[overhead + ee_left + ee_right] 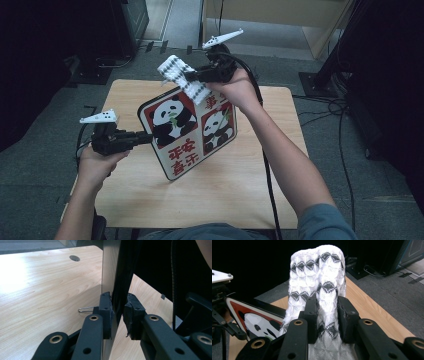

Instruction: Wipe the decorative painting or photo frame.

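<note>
A square board (185,130) with rounded corners, printed with pandas and red characters, is held tilted above the wooden table (250,190). My left gripper (147,137) is shut on its left edge; in the left gripper view the jaws (119,312) clamp the board (110,265) seen edge-on. My right gripper (192,76) sits at the board's top edge, shut on a white cloth (175,70) with a grey diamond pattern. In the right gripper view the cloth (319,272) rises between the jaws (327,315), with the board (254,320) lower left.
A thin wire loop (85,309) pokes out beside the left jaw, low near the tabletop. The table has a round hole (74,258) near its far edge. Cables (325,115) and a black stand base (312,82) lie on the grey floor to the right.
</note>
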The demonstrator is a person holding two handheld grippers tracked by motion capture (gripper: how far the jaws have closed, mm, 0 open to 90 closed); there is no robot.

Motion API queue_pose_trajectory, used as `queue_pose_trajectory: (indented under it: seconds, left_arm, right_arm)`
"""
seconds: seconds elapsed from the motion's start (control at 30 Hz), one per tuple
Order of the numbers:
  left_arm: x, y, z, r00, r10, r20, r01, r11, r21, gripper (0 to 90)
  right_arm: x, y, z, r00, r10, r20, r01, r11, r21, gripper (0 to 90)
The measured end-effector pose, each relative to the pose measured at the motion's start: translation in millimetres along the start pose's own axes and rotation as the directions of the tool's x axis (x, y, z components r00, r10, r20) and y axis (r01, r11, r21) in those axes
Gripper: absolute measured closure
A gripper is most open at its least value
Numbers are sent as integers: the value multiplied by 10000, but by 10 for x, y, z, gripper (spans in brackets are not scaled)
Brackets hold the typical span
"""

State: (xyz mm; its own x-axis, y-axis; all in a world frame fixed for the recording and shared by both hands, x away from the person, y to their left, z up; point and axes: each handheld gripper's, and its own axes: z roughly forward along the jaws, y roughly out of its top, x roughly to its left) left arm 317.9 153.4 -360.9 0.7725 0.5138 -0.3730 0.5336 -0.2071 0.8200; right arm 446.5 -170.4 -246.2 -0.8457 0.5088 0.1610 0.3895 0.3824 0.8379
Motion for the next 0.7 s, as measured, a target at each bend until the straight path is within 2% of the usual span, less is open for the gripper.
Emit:
queue_pose_trajectory:
  seconds: [0.7]
  left_arm:
    - [12,-5,-8,10000,-58,-24,58,10000,5,777]
  right_arm:
    - [-182,-42,-114,9989,312,336,-308,9995,-118,726]
